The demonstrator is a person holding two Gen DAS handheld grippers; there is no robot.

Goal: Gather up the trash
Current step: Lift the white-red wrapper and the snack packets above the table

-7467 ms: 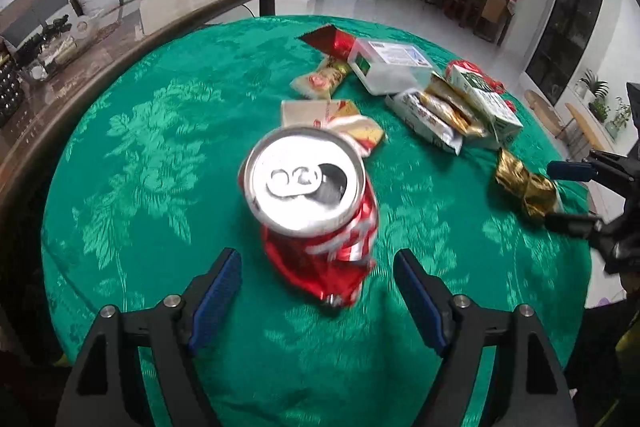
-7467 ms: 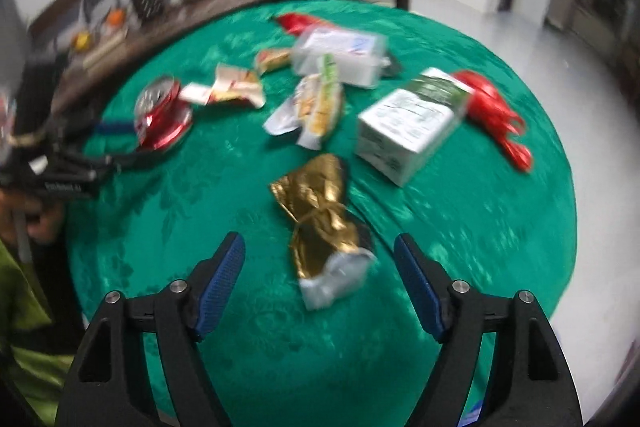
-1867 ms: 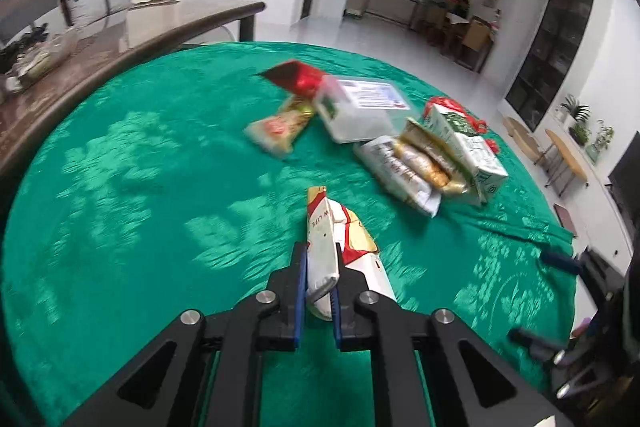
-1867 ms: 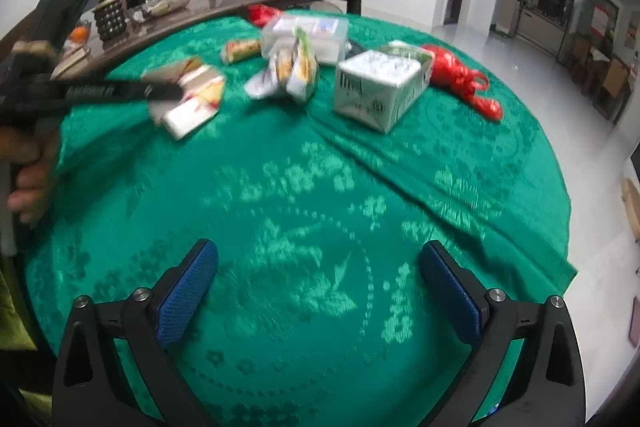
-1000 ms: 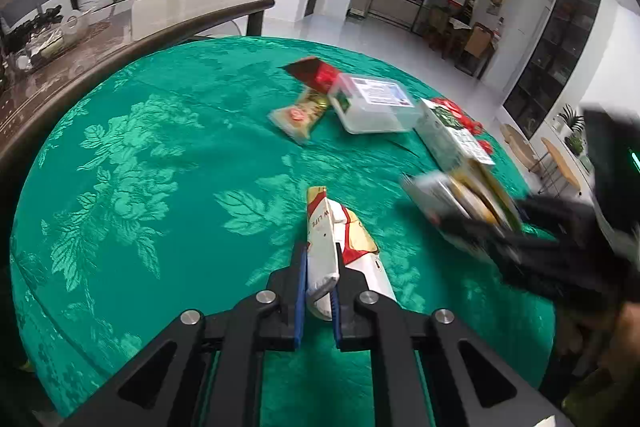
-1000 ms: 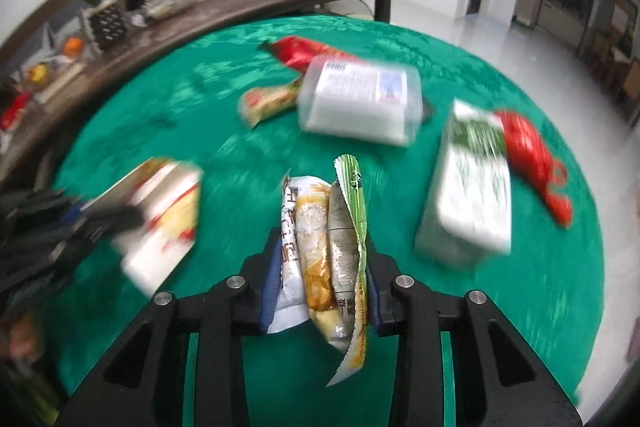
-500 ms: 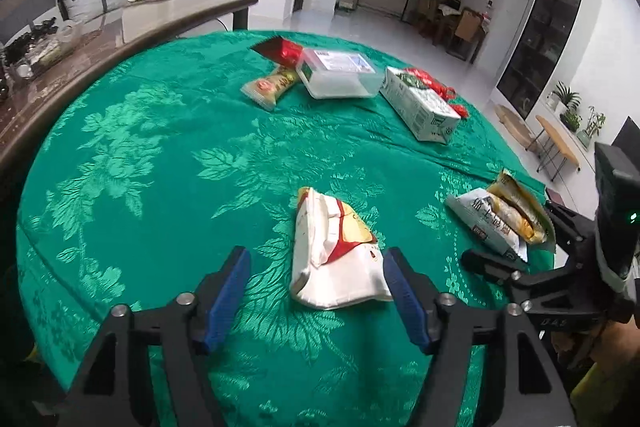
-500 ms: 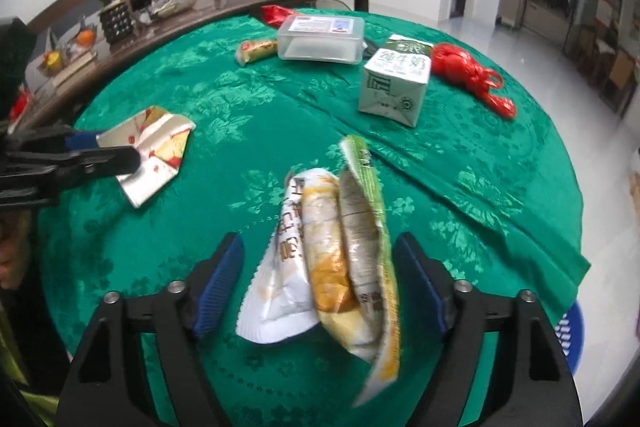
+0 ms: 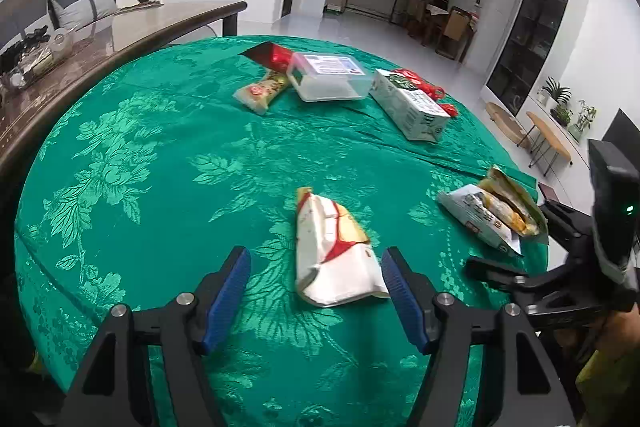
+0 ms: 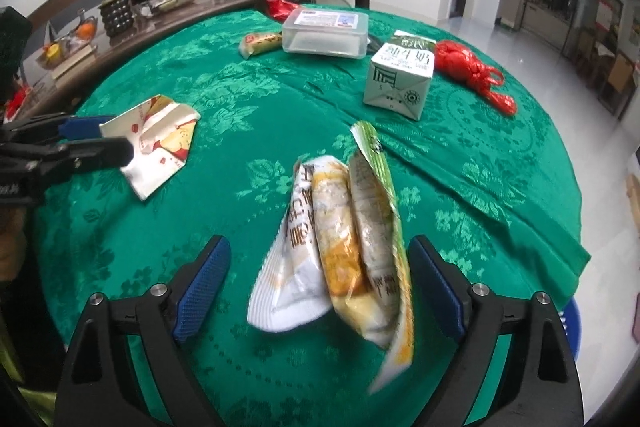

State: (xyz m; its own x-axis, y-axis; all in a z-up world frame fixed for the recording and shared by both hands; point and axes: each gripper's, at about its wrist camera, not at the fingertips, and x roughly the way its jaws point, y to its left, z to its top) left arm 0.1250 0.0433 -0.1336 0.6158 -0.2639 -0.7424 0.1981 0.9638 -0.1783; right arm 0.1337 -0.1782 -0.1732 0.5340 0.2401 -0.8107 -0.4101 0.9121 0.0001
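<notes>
Left claw (image 9: 316, 291) is spread wide and grips nothing; the flattened white, red and yellow snack wrapper (image 9: 334, 247) lies loose between its pads near the worktop's (image 9: 120, 155) near edge. Right claw (image 10: 316, 291) is opening, its pads clear of the white, orange and green wrapper bundle (image 10: 344, 247) at the near-right edge. Judging by this, collection is partly done: the clear plastic box (image 9: 328, 77), green-and-white carton (image 9: 412, 107), small yellow snack pack (image 9: 262, 91) and red bag (image 10: 472, 67) remain at the far edge.
</notes>
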